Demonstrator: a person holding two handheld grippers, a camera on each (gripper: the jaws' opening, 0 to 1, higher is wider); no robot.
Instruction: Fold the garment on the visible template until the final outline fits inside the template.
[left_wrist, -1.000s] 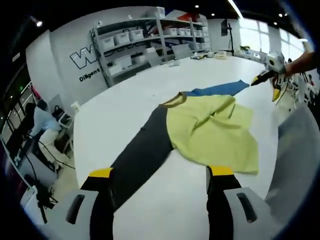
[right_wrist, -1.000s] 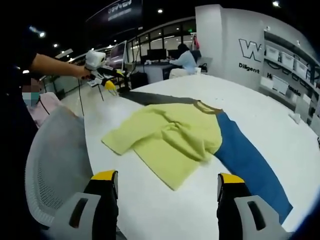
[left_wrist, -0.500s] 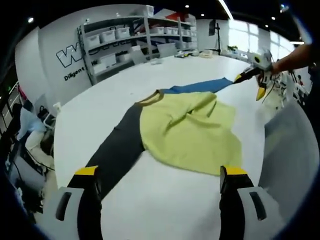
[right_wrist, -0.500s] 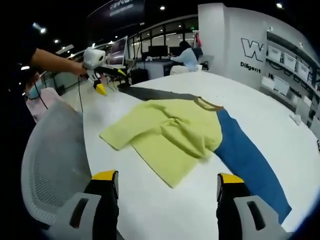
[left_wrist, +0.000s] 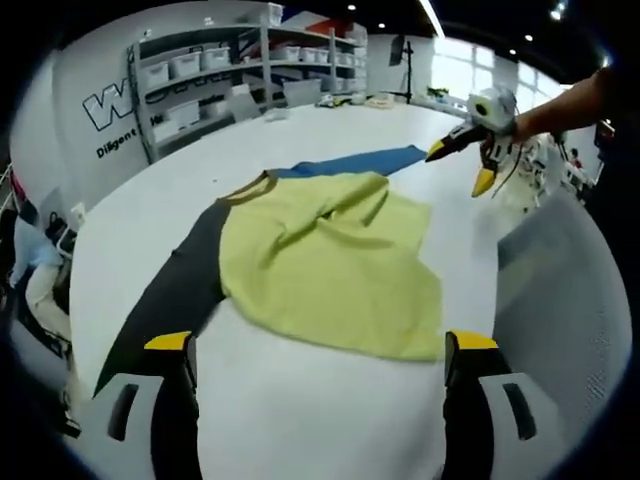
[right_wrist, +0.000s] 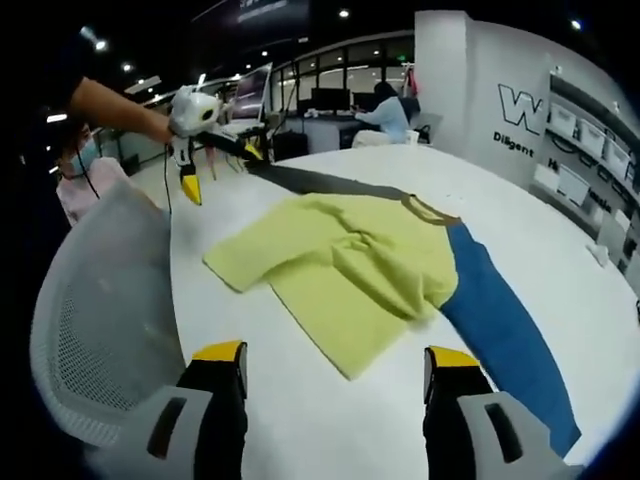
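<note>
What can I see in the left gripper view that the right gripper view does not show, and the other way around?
Left gripper view alone: storage shelves with bins along the wall, and bright windows. Right gripper view alone: a mesh chair back beside the table, and a person seated at a desk far off. Both share the white table, the yellow garment with one dark sleeve and one blue sleeve, and the opposite gripper held above the table edge.

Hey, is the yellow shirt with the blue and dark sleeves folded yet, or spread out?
Mostly spread. The shirt lies rumpled on the white table, blue sleeve and dark sleeve stretched outward, neither folded in.
</note>
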